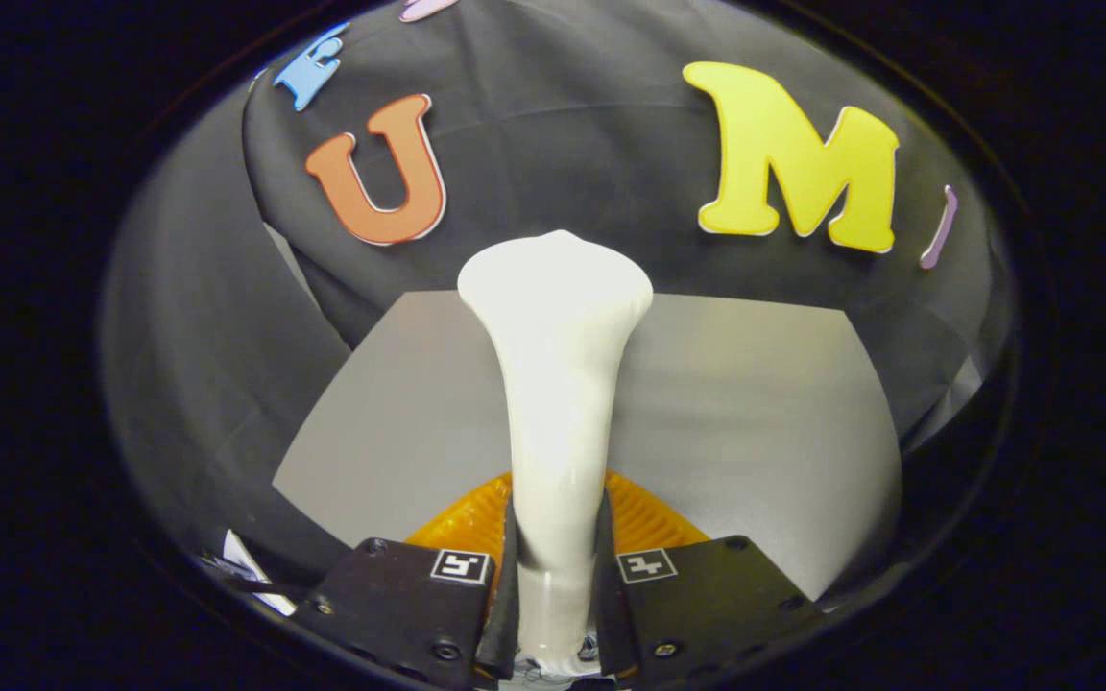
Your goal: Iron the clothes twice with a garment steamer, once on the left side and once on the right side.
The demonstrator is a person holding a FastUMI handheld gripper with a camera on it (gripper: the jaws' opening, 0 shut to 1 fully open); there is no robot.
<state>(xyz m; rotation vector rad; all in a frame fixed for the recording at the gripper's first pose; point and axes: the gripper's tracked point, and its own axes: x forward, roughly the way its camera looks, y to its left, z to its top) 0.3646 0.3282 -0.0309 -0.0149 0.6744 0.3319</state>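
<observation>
A white garment steamer (558, 384) stands upright between my fingers, its narrow handle clamped by both pads and its wide head flaring out above and ahead. My gripper (556, 566) is shut on that handle. Beyond the steamer lies a grey table surface (755, 403). The steamer's face points away from me, so its nozzle side is hidden.
Black booth cloth (563, 125) hangs behind the table and wraps around on the left and right. A white paper scrap (246, 566) lies low on the left by the fingers.
</observation>
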